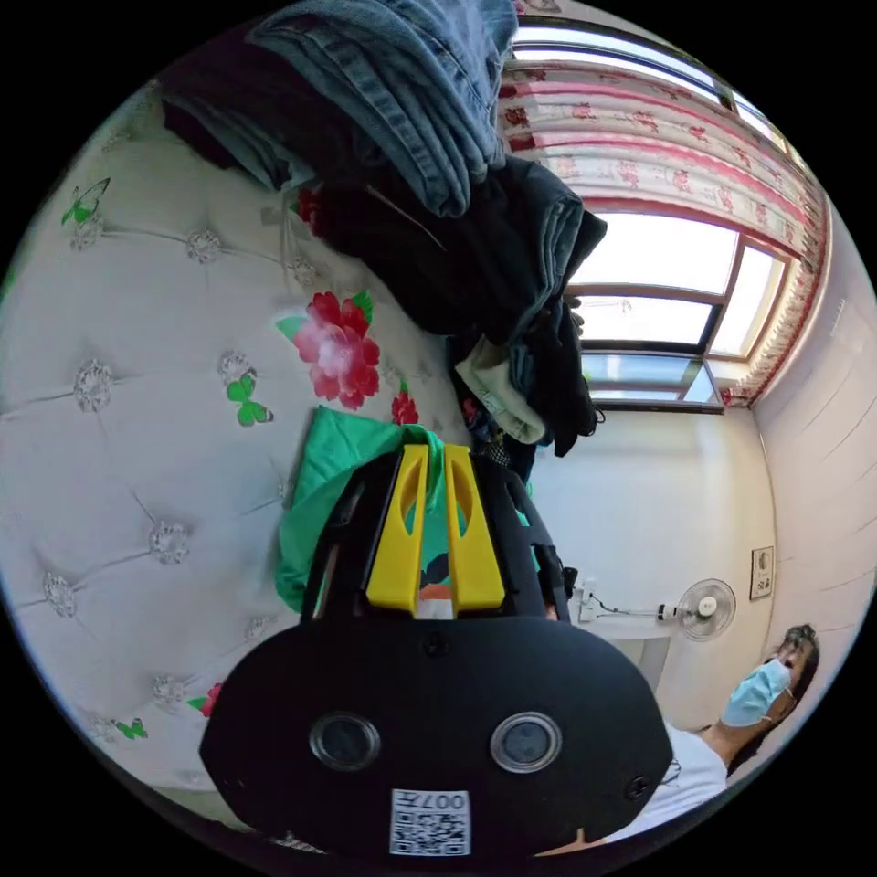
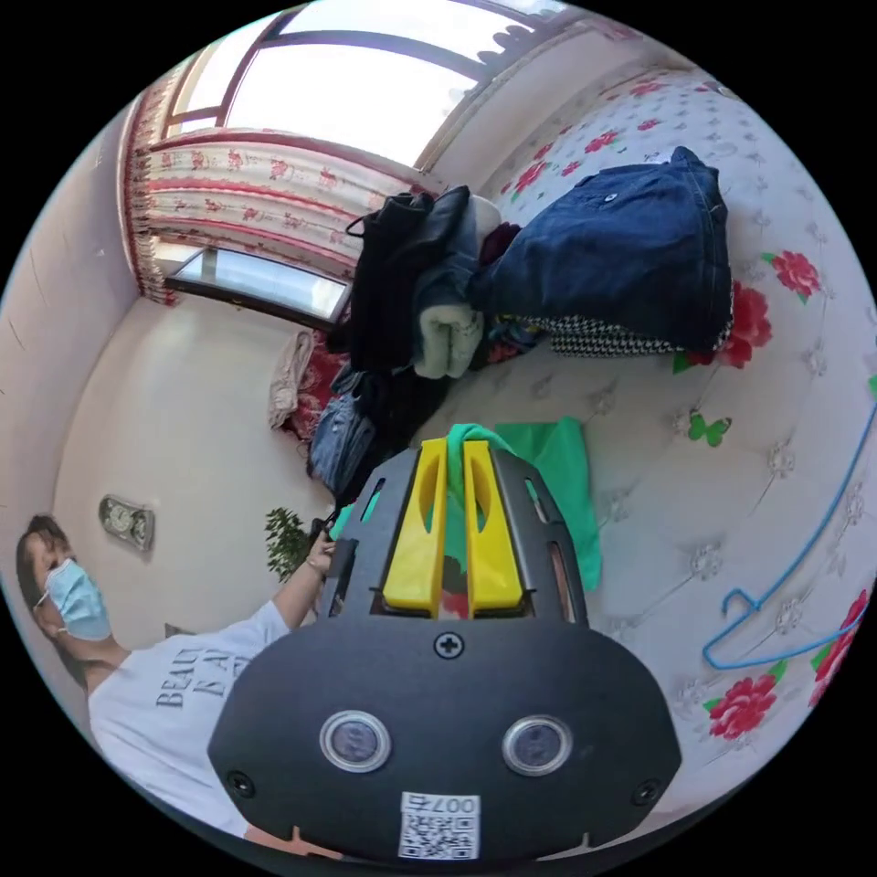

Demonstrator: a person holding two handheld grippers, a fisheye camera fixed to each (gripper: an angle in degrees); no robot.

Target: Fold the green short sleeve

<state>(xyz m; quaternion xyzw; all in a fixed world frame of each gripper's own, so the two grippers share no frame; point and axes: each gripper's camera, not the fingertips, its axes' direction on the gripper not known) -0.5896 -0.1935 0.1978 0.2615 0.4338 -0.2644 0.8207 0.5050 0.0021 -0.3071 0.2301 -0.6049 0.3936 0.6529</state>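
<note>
- Left gripper view, left of the left gripper [image 1: 436, 454]: a white tufted bed cover [image 1: 119, 475] printed with a red flower [image 1: 338, 349] and green butterflies.
- The green shirt [image 1: 320, 498] lies on that cover, spreading to the left of the yellow jaws and running under them.
- The left jaws stand nearly together with a thin strip of green cloth between them; they appear to pinch an edge of the shirt.
- Beyond the tips a pile of clothes [image 1: 429, 183], jeans on top and dark garments beneath, crowds close to the shirt's far edge.
- Right of the gripper: a window [image 1: 658, 301] with a flowered curtain [image 1: 667, 146], a white wall, a small fan [image 1: 705, 607], and a person in a face mask [image 1: 763, 690] near the lower right rim.
- Right gripper view, left of the right gripper [image 2: 455, 450]: the same masked person, in a white T-shirt [image 2: 174, 703], a wall clock [image 2: 126, 523] and a potted plant [image 2: 288, 541].
- The right jaws are almost closed too, with green fabric bunched at their tips and showing in the narrow gap, so they seem to grip the shirt.
- The shirt extends from the tips to the right of the gripper, lying flat on the cover.
- Beyond the tips, folded jeans [image 2: 621, 251] sit on a checked garment, with dark clothes heaped beside them.
- Far right, a blue hanger [image 2: 776, 603] lies on the cover, well apart from the shirt.
</note>
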